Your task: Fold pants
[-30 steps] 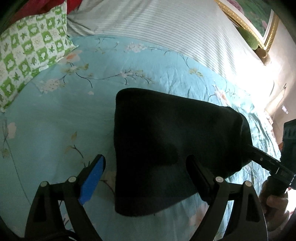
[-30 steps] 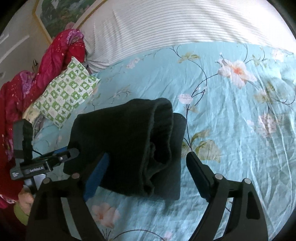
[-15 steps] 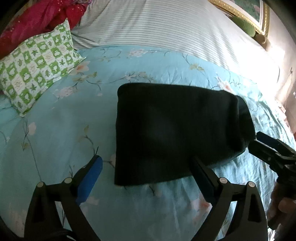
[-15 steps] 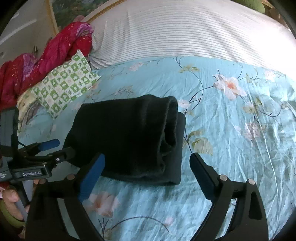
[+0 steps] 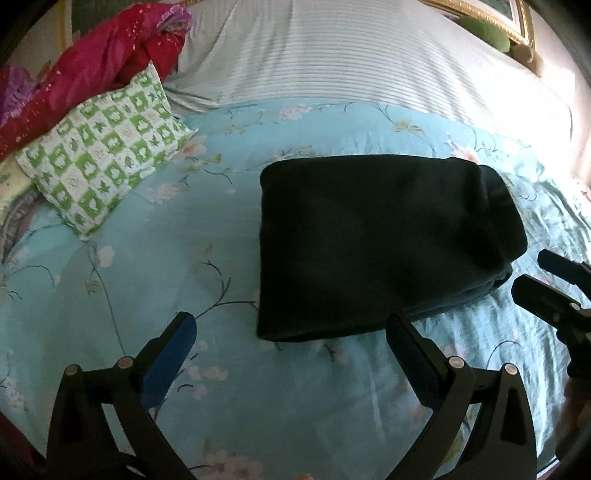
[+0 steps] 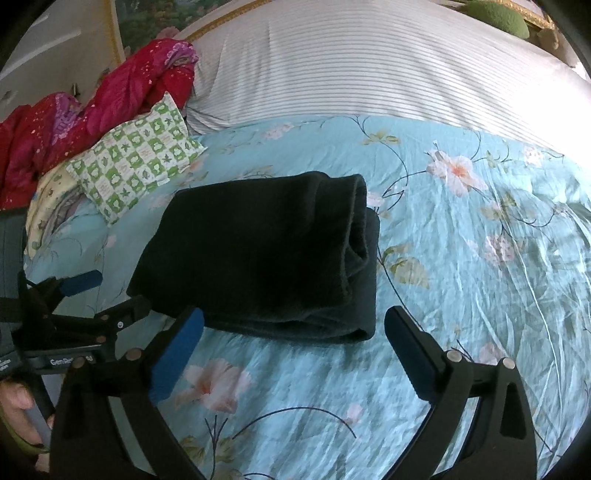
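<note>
The black pants [image 5: 373, 240] lie folded in a thick rectangular bundle on the blue floral bedsheet [image 5: 147, 280]. They also show in the right wrist view [image 6: 266, 254], with stacked layers at the right end. My left gripper [image 5: 291, 332] is open and empty, held back just in front of the bundle's near edge. My right gripper [image 6: 293, 325] is open and empty, also just short of the bundle. The right gripper shows at the right edge of the left wrist view [image 5: 554, 284], and the left gripper at the left of the right wrist view [image 6: 96, 295].
A green-and-white checked pillow [image 5: 107, 147] lies at the left, with red bedding [image 5: 92, 70] behind it. A white striped cover [image 5: 369, 55] spans the back of the bed. A gold-framed picture [image 5: 513, 18] hangs at the far right.
Both grippers have pulled back from the pants toward me. The folded bundle now lies free on the sheet, farther from both sets of fingers.
</note>
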